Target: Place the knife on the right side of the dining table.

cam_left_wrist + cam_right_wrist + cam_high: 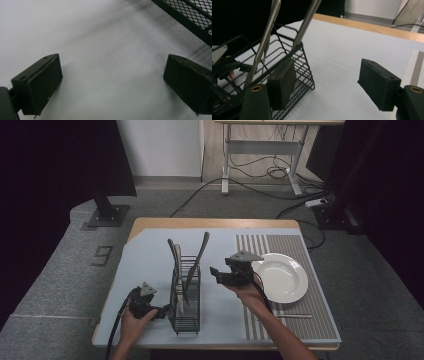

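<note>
On the worktop (150, 255) stands the rack (185, 310) with its cutlery (198, 255) upright. Right tongs (216, 272) hover beside it, jaws apart and empty — left tongs (161, 312) gape at its base. Next, I judge: close on a handle — carefully.

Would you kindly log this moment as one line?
left claw: open, beside rack | right claw: open, empty, above mat | cutlery: upright in rack | plate: empty

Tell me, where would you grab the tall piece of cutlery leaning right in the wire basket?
Grip its handle above the basket rim, coming from the right with the right claw. The handle sticks up free and leans that way; the lower part sits inside the mesh.
</note>
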Available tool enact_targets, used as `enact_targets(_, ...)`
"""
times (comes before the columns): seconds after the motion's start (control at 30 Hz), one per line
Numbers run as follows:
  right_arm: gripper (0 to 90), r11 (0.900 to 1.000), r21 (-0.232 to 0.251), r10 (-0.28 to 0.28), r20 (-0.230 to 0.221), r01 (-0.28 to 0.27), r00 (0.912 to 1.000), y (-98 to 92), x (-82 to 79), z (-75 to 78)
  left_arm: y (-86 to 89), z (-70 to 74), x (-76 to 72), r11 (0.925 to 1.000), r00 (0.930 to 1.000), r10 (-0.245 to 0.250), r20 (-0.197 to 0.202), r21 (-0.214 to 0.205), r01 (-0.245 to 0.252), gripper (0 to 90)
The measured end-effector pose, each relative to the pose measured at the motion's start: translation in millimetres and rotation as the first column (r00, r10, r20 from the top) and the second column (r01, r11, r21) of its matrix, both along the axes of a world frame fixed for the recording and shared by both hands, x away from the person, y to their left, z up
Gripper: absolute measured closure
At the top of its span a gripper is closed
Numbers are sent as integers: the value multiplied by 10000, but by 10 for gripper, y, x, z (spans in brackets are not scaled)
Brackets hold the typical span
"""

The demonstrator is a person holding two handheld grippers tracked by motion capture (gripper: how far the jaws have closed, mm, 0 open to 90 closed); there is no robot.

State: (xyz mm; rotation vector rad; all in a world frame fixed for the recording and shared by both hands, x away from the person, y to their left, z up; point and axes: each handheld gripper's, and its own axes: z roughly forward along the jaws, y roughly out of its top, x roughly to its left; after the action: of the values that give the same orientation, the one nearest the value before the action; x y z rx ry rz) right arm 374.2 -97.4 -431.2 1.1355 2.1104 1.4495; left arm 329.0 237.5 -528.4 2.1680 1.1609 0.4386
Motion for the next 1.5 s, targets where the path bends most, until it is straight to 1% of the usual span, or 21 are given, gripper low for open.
enact_targets(0.07, 298, 9999, -119, 13, 75, -12, 10000, 28, 37, 53, 0, 0, 0, 10000, 10000, -4, -4, 2, 4, 14)
enact_targets(0.2, 302, 9999, -123, 64, 75, -63, 10000, 62, 75, 112, 1, 0, 0, 10000, 10000, -6, 1, 9, 6, 14)
enact_targets(0.27, 308, 9999, -116, 105, 149, -103, 9998, 101, 108, 170, 1, 0, 0, 10000, 10000, -6, 3, 10, 6, 14)
enact_targets(0.33, 317, 9997, -178, 176, 205, -173, 9996, 121, 127, 194, 1, 1, 0, 10000, 10000, -8, -2, 11, 8, 14)
enact_targets(0.57, 347, 9992, -312, 251, 185, -245, 9995, 180, 186, 207, 0, -1, 1, 10000, 10000, -2, 14, -2, 2, 14)
enact_targets(0.67, 386, 9985, -336, 432, 296, -422, 9986, 235, 221, 222, 0, 0, 1, 10000, 10000, -5, 1, 3, 5, 14)
enact_targets(0.8, 410, 9984, -398, 427, 377, -412, 9984, 273, 264, 229, 0, 0, 1, 10000, 10000, -5, 3, 4, 5, 14)
enact_targets(0.83, 419, 9983, -371, 466, 322, -454, 9984, 291, 298, 236, 0, -1, 1, 10000, 10000, 3, 13, -7, -3, 14)
enact_targets(0.97, 429, 9982, -341, 510, 415, -496, 9978, 323, 340, 253, 0, 0, 1, 10000, 10000, 3, 0, -9, -3, 14)
enact_targets(1.0, 442, 9983, -266, 535, 480, -523, 9974, 344, 380, 261, -1, -1, 1, 10000, 10000, 11, 5, -16, -11, 14)
enact_targets(1.1, 456, 9986, -153, 507, 409, -502, 9979, 362, 422, 265, 0, 0, 1, 10000, 10000, 4, 0, -8, -4, 14)
enact_targets(1.13, 475, 9988, -72, 485, 399, -482, 9980, 379, 457, 268, -1, -2, 1, 10000, 10000, 14, 10, -22, -14, 14)
enact_targets(1.2, 483, 9986, -58, 532, 394, -530, 9978, 388, 475, 268, 0, -1, 1, 10000, 10000, 9, -2, -17, -9, 14)
enact_targets(1.27, 519, 9982, -90, 599, 494, -595, 9970, 415, 523, 271, 0, -1, 2, 10000, 10000, 8, -3, -18, -8, 14)
enact_targets(1.33, 529, 9980, -67, 633, 516, -630, 9967, 418, 542, 271, 0, 0, 2, 10000, 10000, 7, -7, -18, -7, 14)
enact_targets(1.37, 537, 9979, 3, 646, 492, -647, 9967, 419, 563, 271, 0, -1, 2, 10000, 10000, 11, 3, -23, -11, 14)
enact_targets(1.43, 573, 9966, 328, 742, 374, -755, 9965, 412, 609, 268, 0, -1, 2, 10000, 10000, 8, -4, -18, -8, 14)
enact_targets(1.5, 610, 9951, 493, 840, 298, -855, 9960, 411, 630, 267, 0, -1, 2, 10000, 10000, 11, 4, -23, -11, 14)
